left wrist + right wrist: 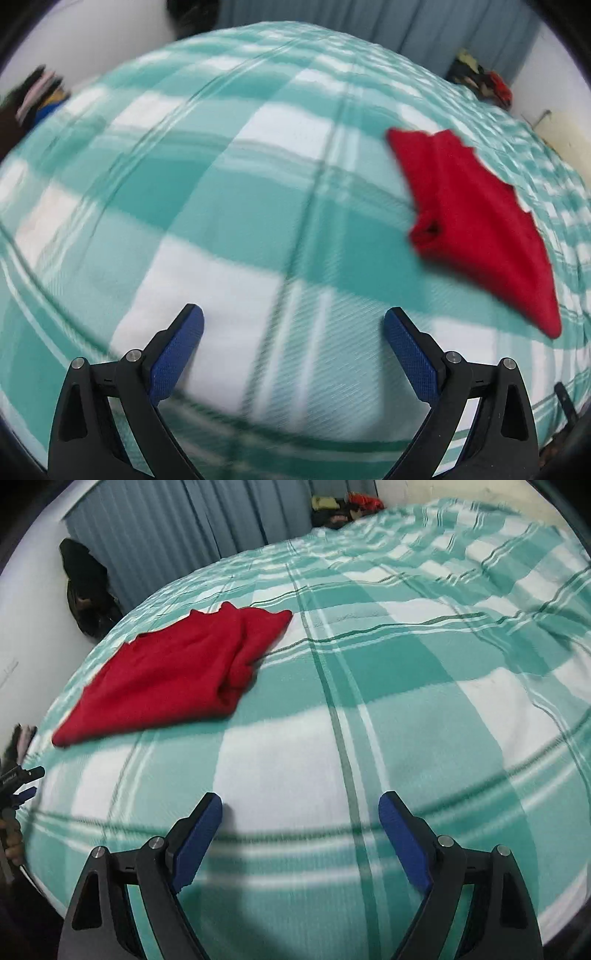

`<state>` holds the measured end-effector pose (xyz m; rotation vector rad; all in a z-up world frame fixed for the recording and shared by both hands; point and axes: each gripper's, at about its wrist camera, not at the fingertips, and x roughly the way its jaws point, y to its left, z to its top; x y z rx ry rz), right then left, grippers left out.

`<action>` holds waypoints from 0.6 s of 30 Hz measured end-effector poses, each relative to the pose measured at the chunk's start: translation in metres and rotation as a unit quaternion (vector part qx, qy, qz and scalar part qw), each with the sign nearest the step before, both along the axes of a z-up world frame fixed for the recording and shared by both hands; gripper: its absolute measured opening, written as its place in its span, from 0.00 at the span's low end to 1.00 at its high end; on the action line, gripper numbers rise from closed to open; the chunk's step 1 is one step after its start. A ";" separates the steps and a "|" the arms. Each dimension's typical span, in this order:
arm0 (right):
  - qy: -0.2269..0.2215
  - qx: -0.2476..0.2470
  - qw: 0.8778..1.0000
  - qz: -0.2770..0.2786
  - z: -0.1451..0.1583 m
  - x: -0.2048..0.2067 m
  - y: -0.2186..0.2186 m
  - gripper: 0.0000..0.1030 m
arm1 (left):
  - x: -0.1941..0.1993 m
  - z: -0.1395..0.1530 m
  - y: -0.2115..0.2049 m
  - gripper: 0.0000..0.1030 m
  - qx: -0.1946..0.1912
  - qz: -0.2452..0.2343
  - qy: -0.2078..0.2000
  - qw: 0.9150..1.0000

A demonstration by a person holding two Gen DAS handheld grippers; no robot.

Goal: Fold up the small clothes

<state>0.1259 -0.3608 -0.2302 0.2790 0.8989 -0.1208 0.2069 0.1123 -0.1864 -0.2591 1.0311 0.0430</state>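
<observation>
Red garment (476,221) lies folded on the checked blanket, both grippers off it.

It rests flat toward the far side of the teal-and-white blanket (229,206), nearer the edge by the grey curtain (192,528). Left gripper (293,325) spread wide, holding nothing, above the near blanket edge; right gripper (300,810) wide too, empty. Piled clothes (347,506) sit beyond the far corner.

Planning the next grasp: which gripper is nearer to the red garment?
Hard to call; neither is clearly nearer. The left gripper sits back from the red garment, which lies ahead to its right. The right gripper has it ahead to its left. Both open, apart from it.
</observation>
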 end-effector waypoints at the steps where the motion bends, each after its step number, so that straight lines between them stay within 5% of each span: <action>1: -0.002 -0.006 1.000 0.001 0.000 0.001 0.003 0.92 | -0.006 -0.004 0.000 0.99 0.002 -0.019 -0.018 1.000; 5: -0.007 -0.024 1.000 0.004 -0.009 0.002 0.012 1.00 | -0.007 -0.012 -0.008 0.99 0.024 -0.041 -0.029 0.998; 18: -0.012 -0.057 0.998 0.003 -0.018 0.004 0.025 1.00 | -0.015 -0.015 -0.007 1.00 0.034 -0.043 -0.032 0.998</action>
